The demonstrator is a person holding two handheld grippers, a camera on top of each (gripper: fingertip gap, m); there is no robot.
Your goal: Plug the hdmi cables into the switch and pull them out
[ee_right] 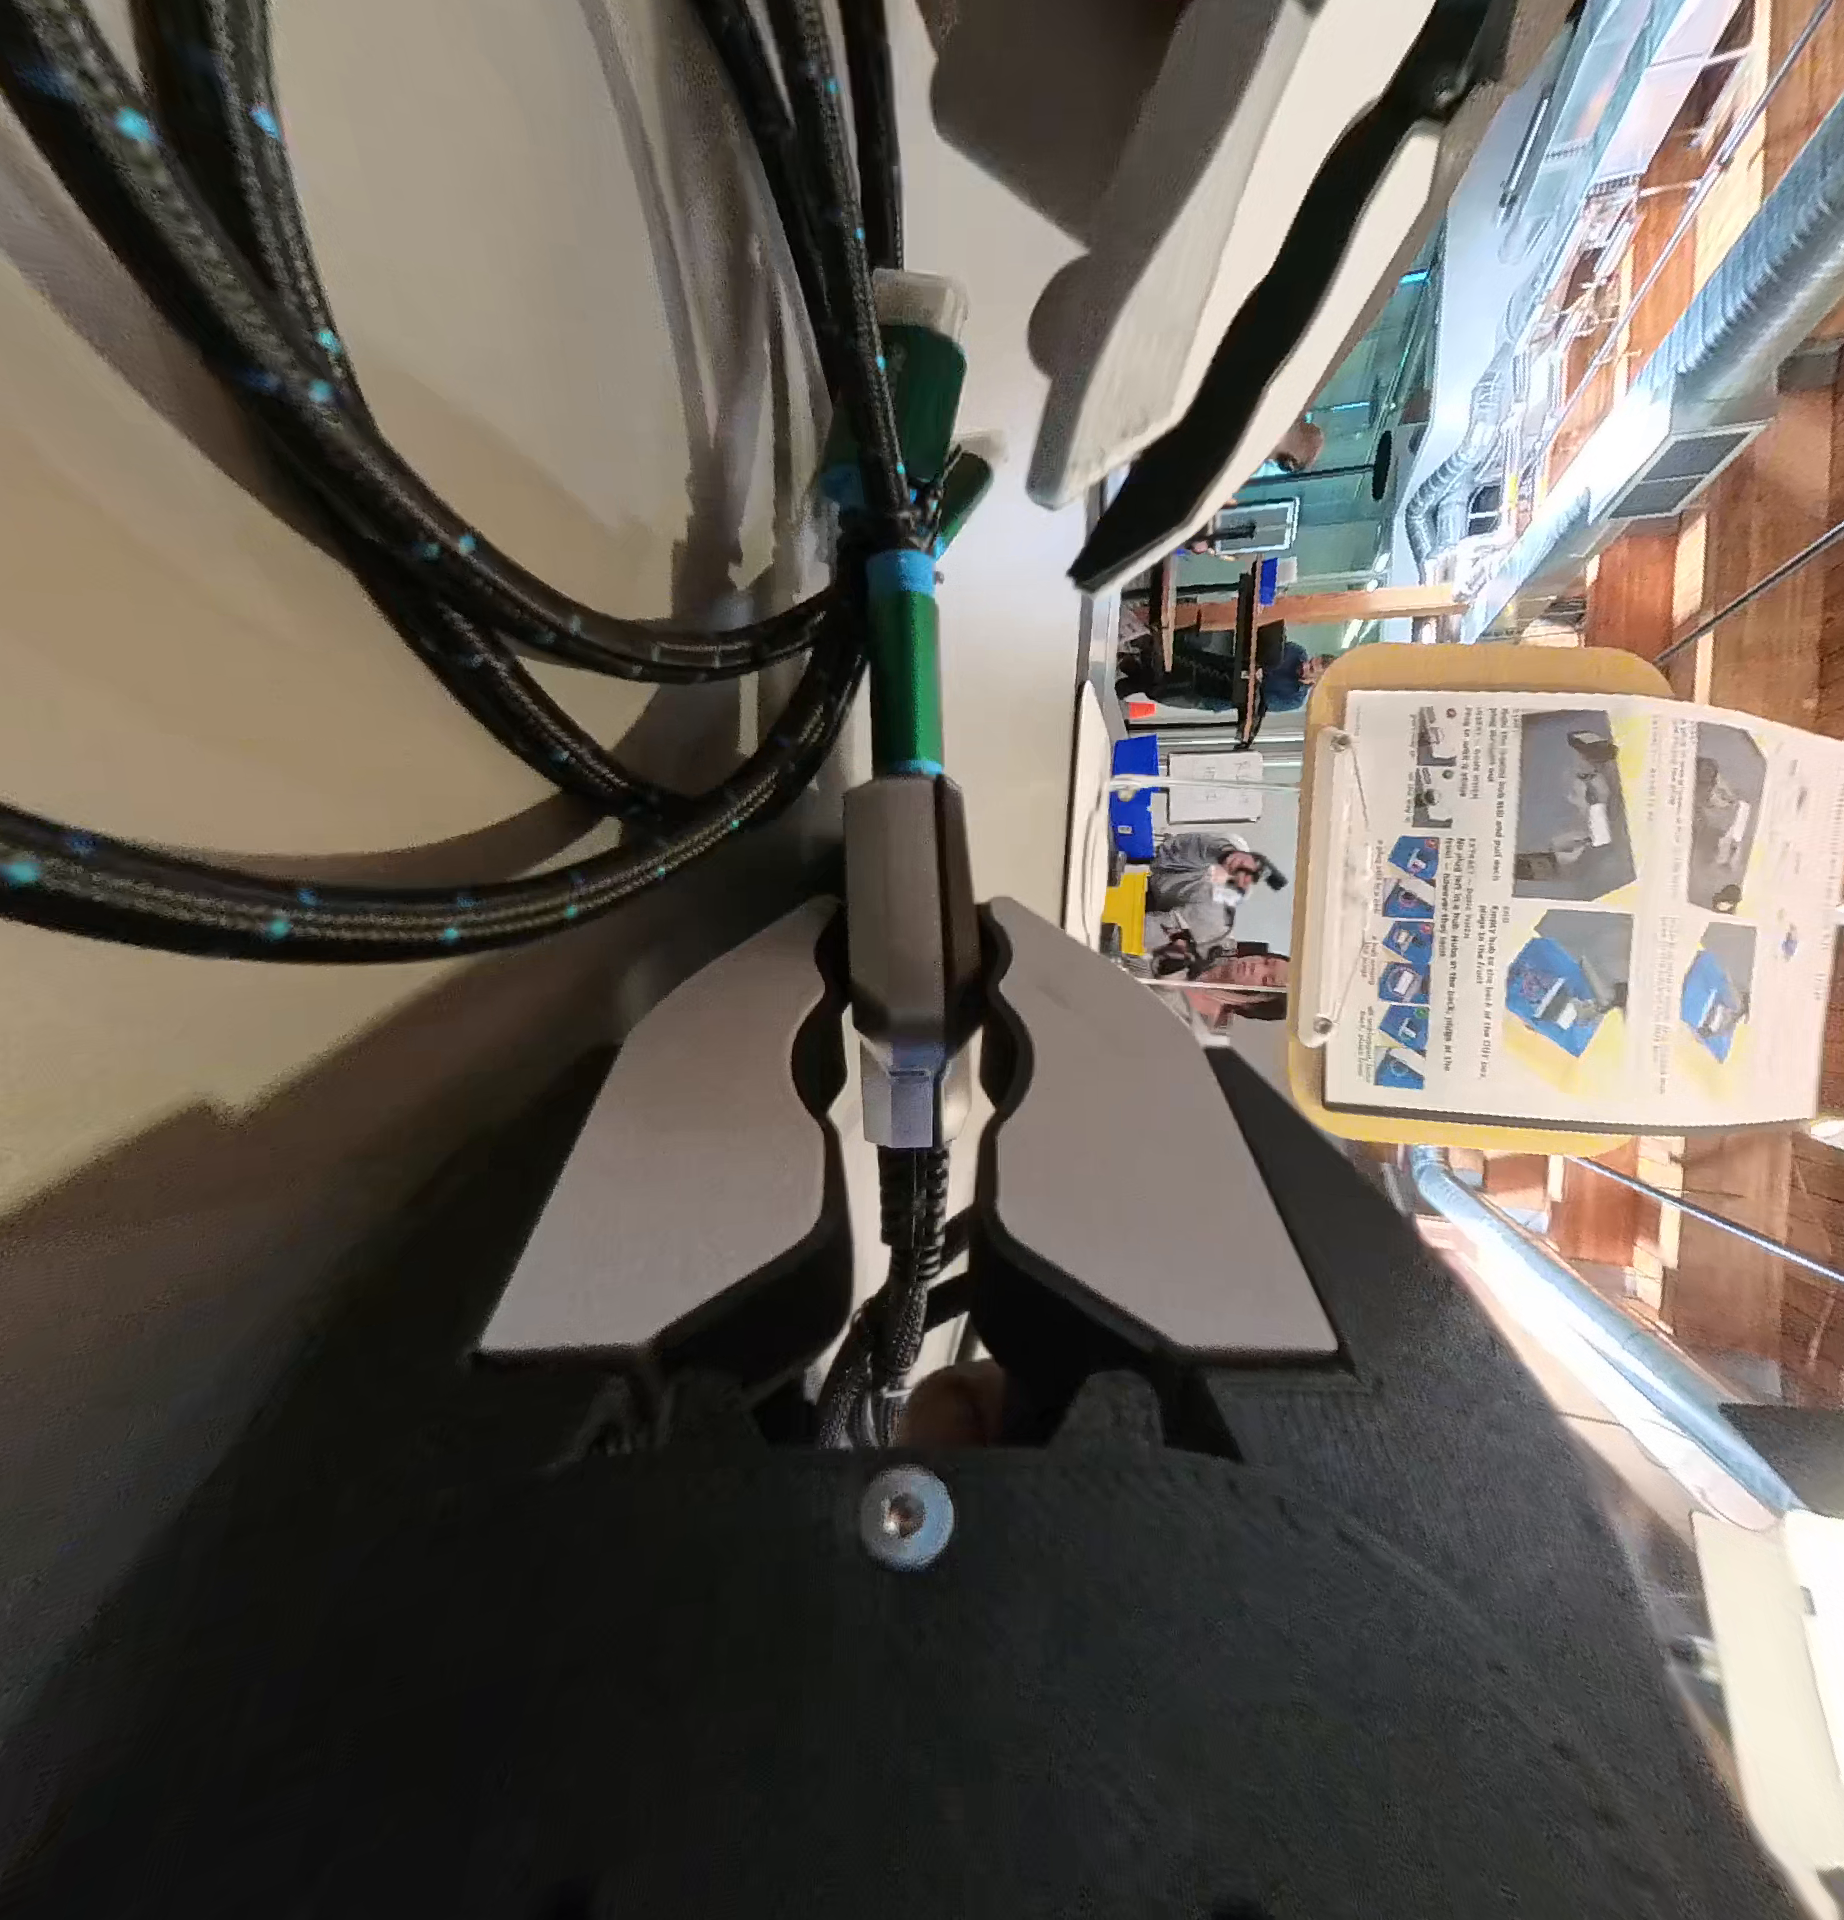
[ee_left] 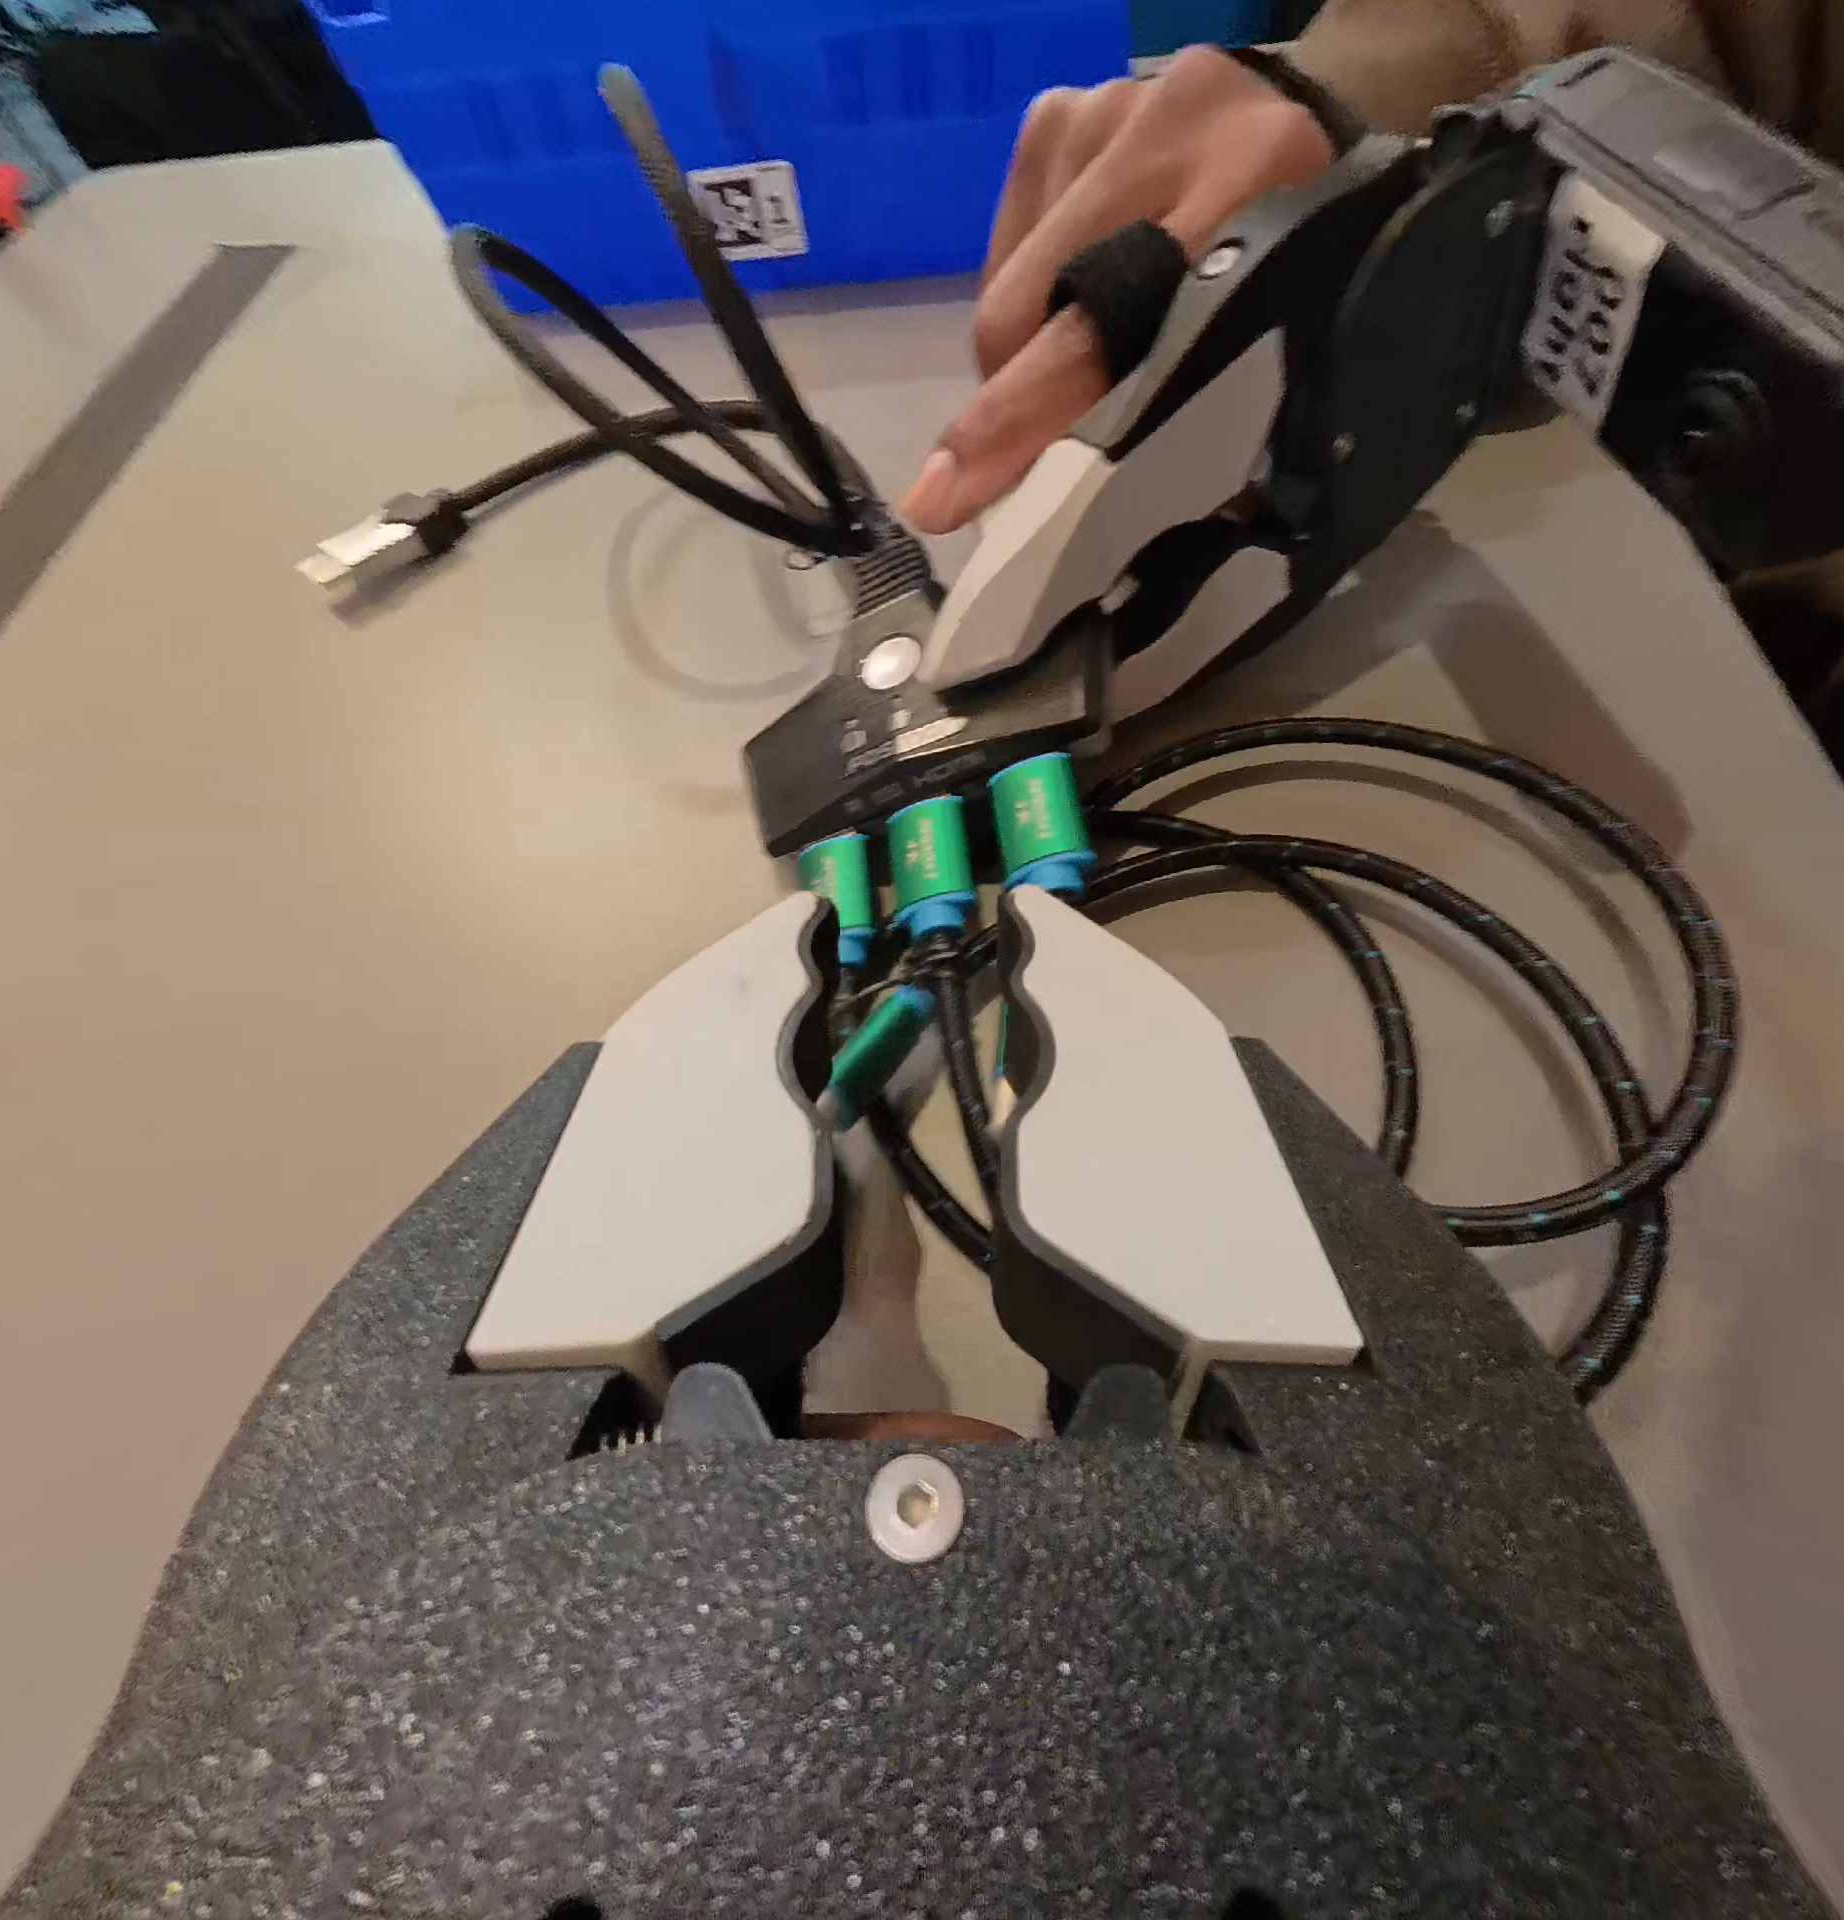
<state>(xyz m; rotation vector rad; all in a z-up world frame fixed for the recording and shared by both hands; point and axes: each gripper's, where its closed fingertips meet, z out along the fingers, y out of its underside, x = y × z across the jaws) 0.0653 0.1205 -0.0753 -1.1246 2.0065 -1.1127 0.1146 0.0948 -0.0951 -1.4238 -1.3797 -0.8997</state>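
Observation:
In the left wrist view a black switch box is held just above the grey table, with three green plugs in its near side. My left gripper is open; its fingertips stand either side of the left and middle plugs without pressing on them. A loose green plug and braided cables lie under the gap between the fingers. My right gripper clamps the box from the right. In the right wrist view my right gripper is shut on the box, seen edge-on, with a green plug beyond it.
Black braided cables coil to the right of the box. A black cable runs from the box's far end to a loose plug. A blue bin stands at the table's far edge. A clipboard with a printed sheet hangs beyond the table. My hands' fingertips stand some 7 centimetres from each other.

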